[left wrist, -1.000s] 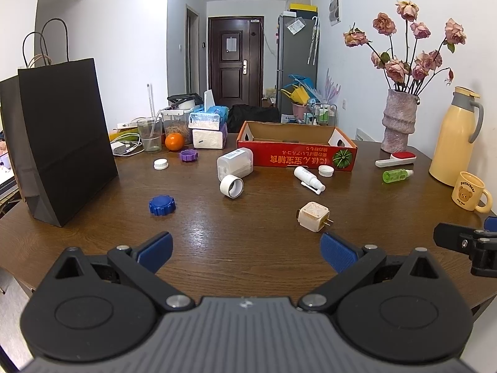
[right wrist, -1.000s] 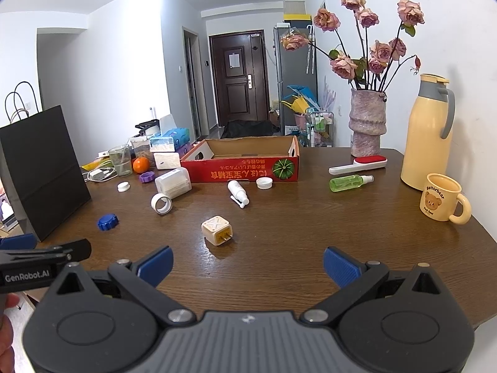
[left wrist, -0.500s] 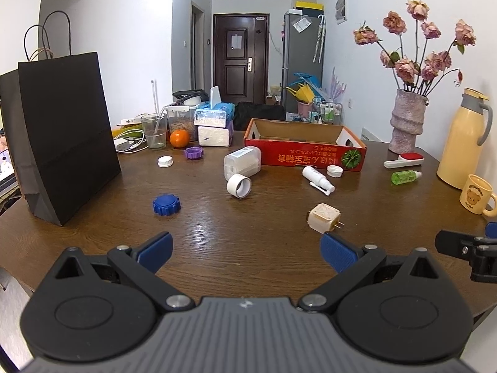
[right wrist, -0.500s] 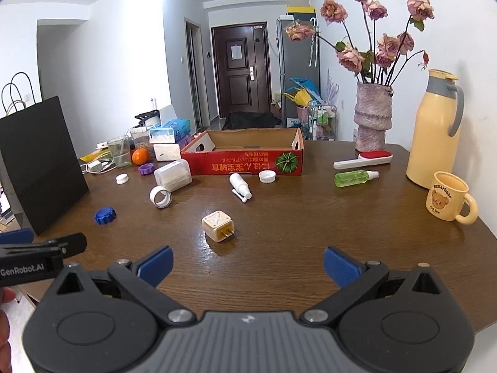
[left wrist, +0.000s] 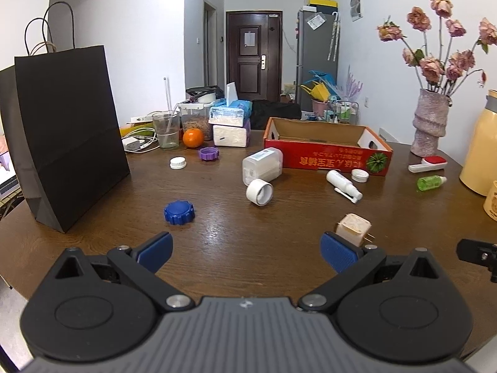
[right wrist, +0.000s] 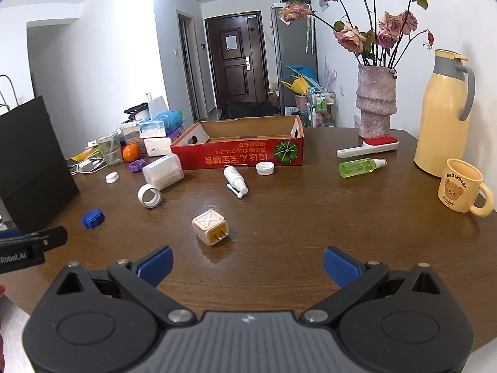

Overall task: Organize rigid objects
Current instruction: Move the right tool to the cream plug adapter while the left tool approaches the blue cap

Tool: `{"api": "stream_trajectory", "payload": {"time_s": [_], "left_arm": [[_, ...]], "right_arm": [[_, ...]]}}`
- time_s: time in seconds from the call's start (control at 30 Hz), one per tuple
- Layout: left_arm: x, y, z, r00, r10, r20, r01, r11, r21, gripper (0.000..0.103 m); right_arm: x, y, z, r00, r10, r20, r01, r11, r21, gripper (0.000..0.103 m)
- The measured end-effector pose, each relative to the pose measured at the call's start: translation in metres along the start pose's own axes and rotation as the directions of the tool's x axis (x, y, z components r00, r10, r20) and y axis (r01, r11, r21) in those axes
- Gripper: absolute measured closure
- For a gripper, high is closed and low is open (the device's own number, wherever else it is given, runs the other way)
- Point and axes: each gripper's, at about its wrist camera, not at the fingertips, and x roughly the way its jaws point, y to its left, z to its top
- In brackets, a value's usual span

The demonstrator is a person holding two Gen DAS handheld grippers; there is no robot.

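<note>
Both grippers, left gripper (left wrist: 245,248) and right gripper (right wrist: 247,262), hover spread apart, empty, short of the cream cube-shaped plug adapter (right wrist: 211,227); shallow red cardboard box (right wrist: 239,152) beyond it likely awaits items

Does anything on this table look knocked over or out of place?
Yes. The white spray bottle and green spray bottle lie on their sides, and loose caps, like the blue one, sit scattered apart from any container.

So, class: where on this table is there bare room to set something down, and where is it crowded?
Free: the near strip between the plug and the mug, and the wood between the green bottle and the plug. Crowded: the far left corner round the orange, and the front of the red box.
</note>
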Motion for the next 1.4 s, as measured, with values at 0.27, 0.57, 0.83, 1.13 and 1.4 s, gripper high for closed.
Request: {"api": "stream_trajectory", "payload": {"time_s": [0.27, 0.57, 0.83, 1.13, 1.4], "left_arm": [[0.031, 0.013, 0.009, 0.998, 0.056, -0.004, -0.056, 0.998, -0.023, 0.000], [0.066, 0.027, 0.015, 0.996, 0.089, -0.021, -0.090, 0.996, -0.028, 0.000], [0.095, 0.045, 0.019, 0.993, 0.118, -0.032, -0.119, 0.992, -0.043, 0.000], [0.123, 0.065, 0.019, 0.986, 0.153, -0.062, -0.156, 0.986, -0.054, 0.000], [0.141, 0.081, 0.019, 0.985, 0.159, -0.073, -0.164, 0.984, -0.070, 0.000]], "right_arm": [[0.029, 0.001, 0.009, 1.000, 0.002, 0.007, -0.002, 1.000, -0.019, 0.000], [0.068, 0.005, 0.013, 0.999, 0.045, -0.010, -0.045, 0.999, -0.024, 0.000], [0.094, 0.020, 0.017, 0.998, 0.060, -0.004, -0.060, 0.994, -0.088, 0.001], [0.129, 0.030, 0.015, 0.996, 0.090, -0.022, -0.092, 0.992, -0.089, 0.001], [0.164, 0.041, 0.014, 0.994, 0.078, -0.071, -0.085, 0.991, -0.102, 0.007]]}}
